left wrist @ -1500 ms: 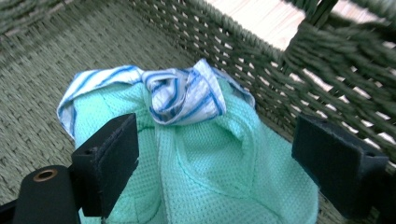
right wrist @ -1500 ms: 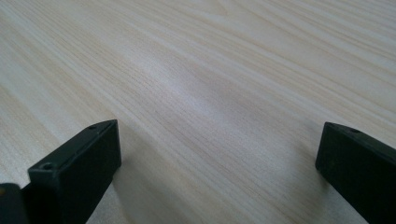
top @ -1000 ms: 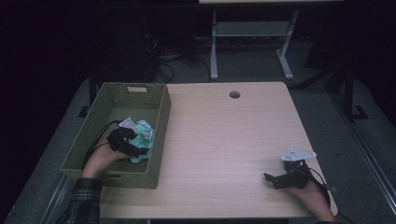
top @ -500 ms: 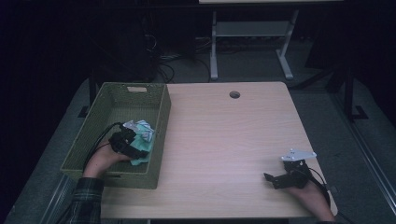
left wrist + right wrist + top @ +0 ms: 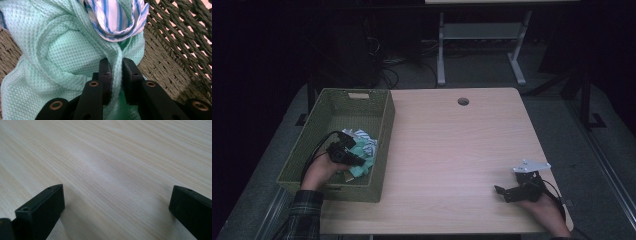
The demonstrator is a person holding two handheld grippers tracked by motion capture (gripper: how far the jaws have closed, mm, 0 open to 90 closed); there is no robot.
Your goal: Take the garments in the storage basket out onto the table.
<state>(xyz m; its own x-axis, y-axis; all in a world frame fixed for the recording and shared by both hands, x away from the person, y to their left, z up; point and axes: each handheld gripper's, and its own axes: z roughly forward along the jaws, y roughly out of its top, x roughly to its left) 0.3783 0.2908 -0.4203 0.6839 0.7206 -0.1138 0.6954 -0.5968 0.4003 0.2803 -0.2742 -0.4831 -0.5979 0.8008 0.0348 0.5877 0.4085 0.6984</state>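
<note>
The left gripper (image 5: 116, 67) has just closed its fingers, pinching the green cloth (image 5: 62, 55) in the basket (image 5: 379, 145), lifting still ahead; the right gripper (image 5: 117, 202) rests on the desk (image 5: 112, 157), fingers spread.

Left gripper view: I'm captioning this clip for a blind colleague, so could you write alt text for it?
The left claw pinches a fold of a mint-green waffle-weave cloth between its two black jaws, which have just been closing. A blue-and-white striped cloth lies on top of it, and the woven wall of a green basket rises at the right.
</note>
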